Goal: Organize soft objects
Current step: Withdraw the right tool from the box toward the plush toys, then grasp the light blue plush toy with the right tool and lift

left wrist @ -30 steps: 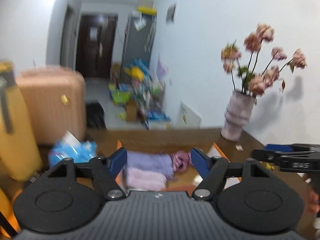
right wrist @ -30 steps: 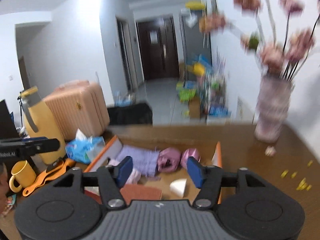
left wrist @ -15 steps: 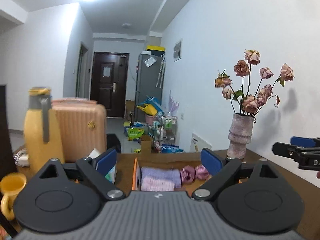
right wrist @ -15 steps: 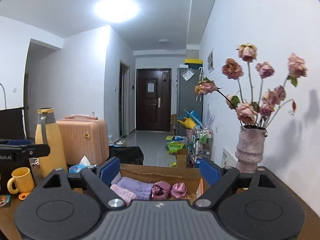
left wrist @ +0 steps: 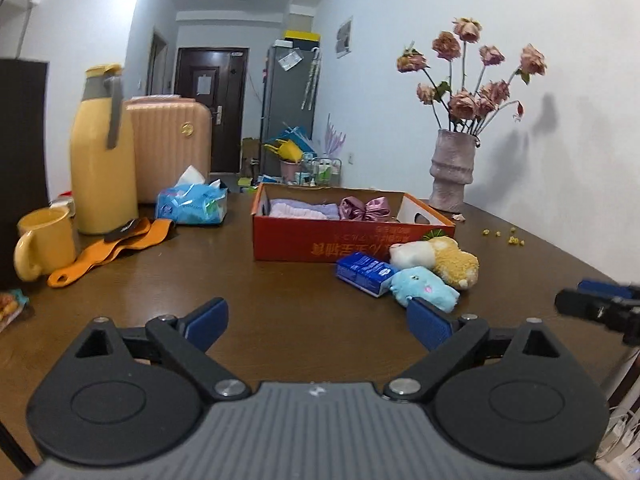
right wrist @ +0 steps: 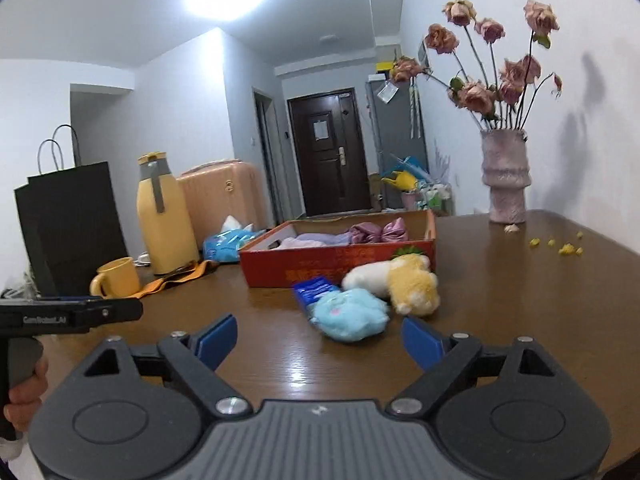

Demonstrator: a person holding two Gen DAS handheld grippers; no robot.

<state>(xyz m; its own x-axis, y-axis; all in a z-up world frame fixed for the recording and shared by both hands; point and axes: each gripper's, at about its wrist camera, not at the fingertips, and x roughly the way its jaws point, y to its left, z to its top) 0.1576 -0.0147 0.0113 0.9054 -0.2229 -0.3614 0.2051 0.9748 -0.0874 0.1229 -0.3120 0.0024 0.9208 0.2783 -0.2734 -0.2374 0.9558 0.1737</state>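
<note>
A red cardboard box (left wrist: 352,244) (right wrist: 336,266) stands mid-table and holds folded purple towels (left wrist: 298,210) and pink satin bows (left wrist: 364,208). In front of the box lie a light blue plush toy (left wrist: 424,288) (right wrist: 350,314), a yellow and white plush toy (left wrist: 440,258) (right wrist: 404,280) and a blue tissue pack (left wrist: 366,272) (right wrist: 316,290). My left gripper (left wrist: 318,318) hovers low over the near table, its jaws still opening, with nothing between them. My right gripper (right wrist: 320,338) is open just short of the blue plush toy and does not touch it.
At the left stand a yellow jug (left wrist: 104,152), a yellow mug (left wrist: 44,240), an orange strap (left wrist: 112,248), a blue tissue packet (left wrist: 192,204) and a black paper bag (right wrist: 68,232). A vase of dried roses (left wrist: 452,168) stands far right, with yellow crumbs (left wrist: 504,236) near it.
Both grippers have drawn back from above the box and sunk towards the near table. Their jaws stand wider. The plush toys and the tissue pack have come into view.
</note>
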